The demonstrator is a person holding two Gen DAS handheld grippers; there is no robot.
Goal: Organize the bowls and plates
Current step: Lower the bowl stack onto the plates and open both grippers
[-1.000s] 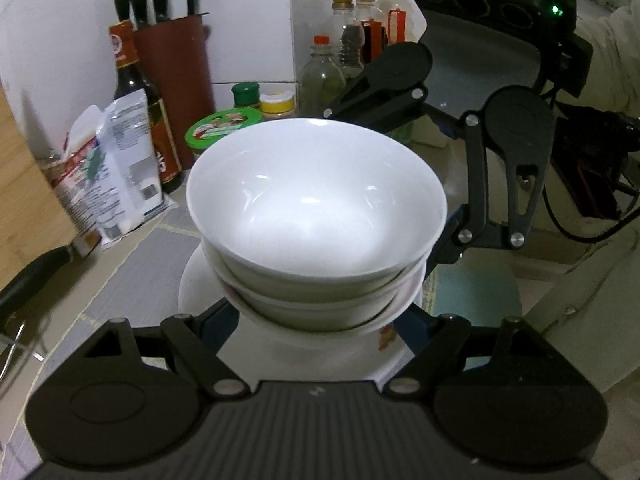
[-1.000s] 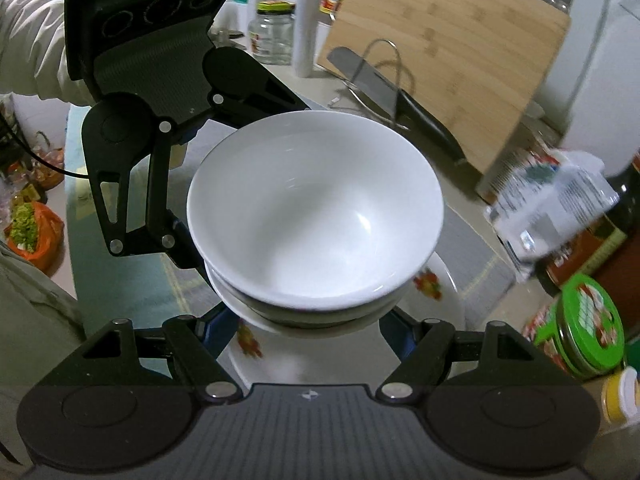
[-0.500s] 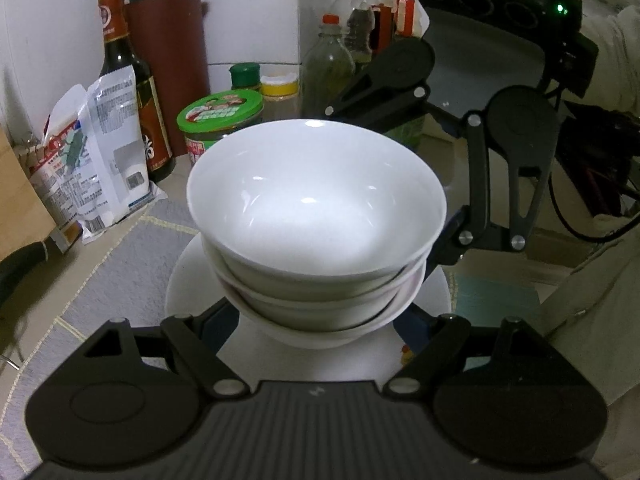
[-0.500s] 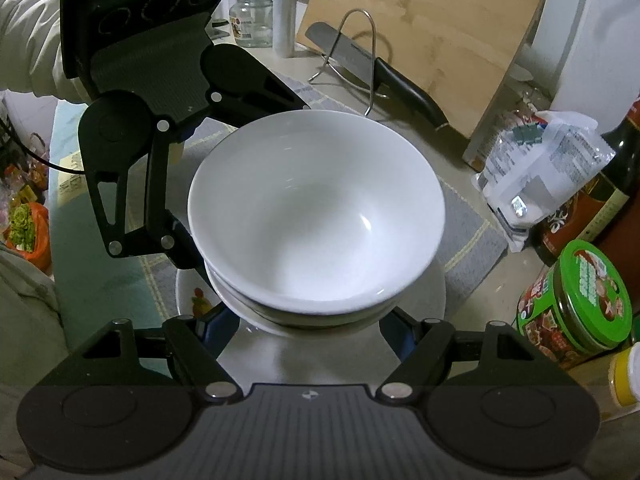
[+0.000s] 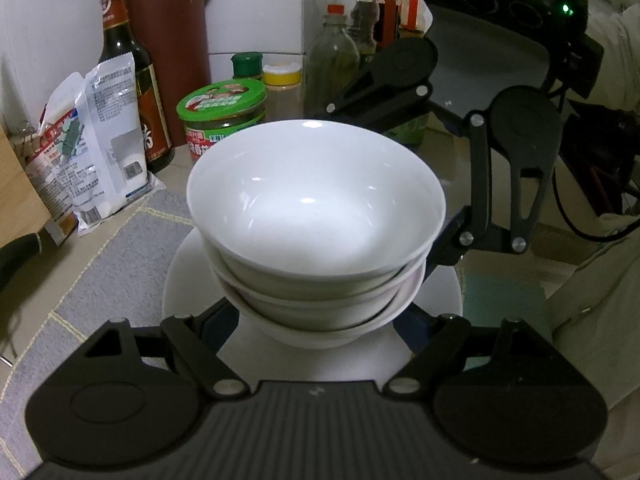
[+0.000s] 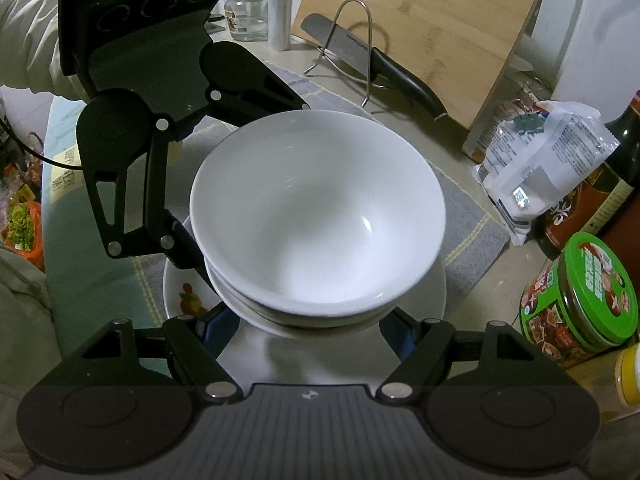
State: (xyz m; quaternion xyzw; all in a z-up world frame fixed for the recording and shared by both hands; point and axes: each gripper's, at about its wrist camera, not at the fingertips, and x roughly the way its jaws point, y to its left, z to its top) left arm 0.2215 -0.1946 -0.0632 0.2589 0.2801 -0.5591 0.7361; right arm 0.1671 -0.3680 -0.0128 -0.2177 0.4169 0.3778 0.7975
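Worktop (image 5: 500,184): pale stone, crowded at the back with bottles, a green-lidded jar (image 5: 222,118), a food packet (image 5: 100,148) and a leaning cutting board (image 6: 432,28). A grey mat (image 5: 100,280) covers the near part.

Plate (image 5: 188,280): white, wide, shallow, with a fruit print near the rim in the right wrist view. It sits over the mat; whether it rests on the mat or is carried just above it, I cannot tell.

Bowl stack (image 5: 316,208): 3 white glazed bowls nested at the plate's centre, rims roughly level, top bowl empty.

Left gripper (image 5: 316,328) and right gripper (image 6: 316,328): they come in from opposite sides, each with 2 fingers straddling the foot of the stack, just over the plate. The blue pads (image 6: 218,326) sit beside the bottom bowl on both sides. The pad faces are hidden under the bowls, so I cannot tell whether either pair grips or only brackets the stack; both gaps are moderate, not wide.

Handling, as a judgement: glazed ceramic is stiff, slick and chips easily. 3 bowls on a plate make a weighty, top-heavy load, and nested bowls can slide on each other if tilted. The best hold is low, under or at the plate's rim on 2 opposite sides, kept level. Pinching the curved bowl walls invites slipping.
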